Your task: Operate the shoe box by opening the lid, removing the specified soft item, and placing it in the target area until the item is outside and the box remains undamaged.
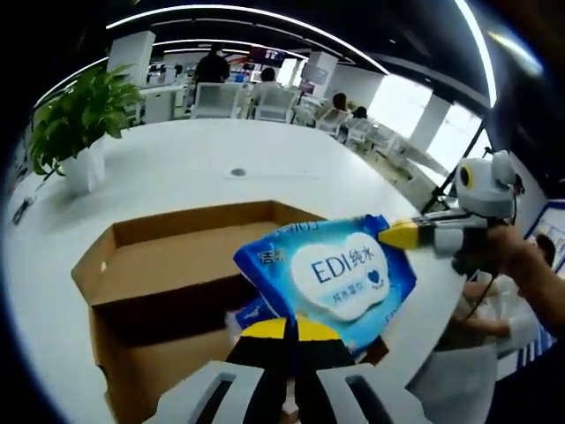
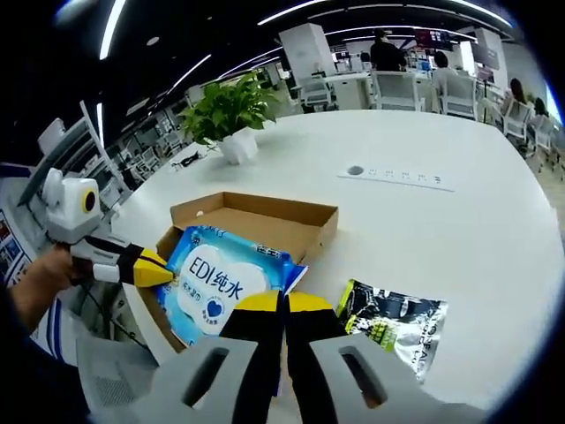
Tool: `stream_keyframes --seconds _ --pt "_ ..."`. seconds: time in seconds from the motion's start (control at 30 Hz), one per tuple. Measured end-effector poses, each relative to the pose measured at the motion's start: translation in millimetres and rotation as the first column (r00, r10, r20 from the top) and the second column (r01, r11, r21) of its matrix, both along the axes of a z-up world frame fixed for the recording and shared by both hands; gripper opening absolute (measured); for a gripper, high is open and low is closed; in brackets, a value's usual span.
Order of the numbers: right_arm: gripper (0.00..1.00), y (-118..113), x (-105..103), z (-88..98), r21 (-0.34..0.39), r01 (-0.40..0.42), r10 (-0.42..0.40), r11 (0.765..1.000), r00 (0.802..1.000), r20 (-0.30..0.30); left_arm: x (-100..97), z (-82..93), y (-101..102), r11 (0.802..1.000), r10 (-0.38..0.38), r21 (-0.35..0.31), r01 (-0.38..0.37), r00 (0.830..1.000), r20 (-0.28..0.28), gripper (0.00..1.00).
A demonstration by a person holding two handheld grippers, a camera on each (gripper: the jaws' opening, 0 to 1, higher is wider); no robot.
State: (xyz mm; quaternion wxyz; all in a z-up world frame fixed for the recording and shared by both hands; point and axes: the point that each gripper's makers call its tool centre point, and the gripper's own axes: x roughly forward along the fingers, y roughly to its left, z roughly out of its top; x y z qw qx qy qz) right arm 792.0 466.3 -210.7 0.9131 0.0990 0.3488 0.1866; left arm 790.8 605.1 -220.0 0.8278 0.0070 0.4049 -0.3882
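A blue and white soft wipes pack [image 1: 340, 274] [image 2: 221, 278] is held just above the open cardboard shoe box [image 1: 194, 223] [image 2: 265, 219]. My left gripper [image 1: 291, 329] is shut on the pack's near edge. In the right gripper view it comes in from the left [image 2: 150, 267] at the pack's left side. My right gripper [image 2: 282, 302] is shut on the pack's lower right corner. In the left gripper view its yellow tip [image 1: 402, 235], held by a hand, pinches the pack's right corner.
The box stands near the rim of a large white round table [image 1: 265, 150] [image 2: 459, 238]. A black and green packet [image 2: 393, 322] lies right of the box. A potted plant [image 1: 79, 115] [image 2: 229, 110] and a socket strip [image 2: 397, 177] sit farther off. People and chairs are behind.
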Motion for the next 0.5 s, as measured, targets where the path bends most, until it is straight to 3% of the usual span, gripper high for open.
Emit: stream_keyframes --seconds 0.5 --pt "0.00 -37 -8 2.7 -0.010 0.051 -0.051 0.999 0.999 0.000 -9.1 2.3 -38 0.999 -0.045 -0.023 0.044 0.999 -0.007 0.00"
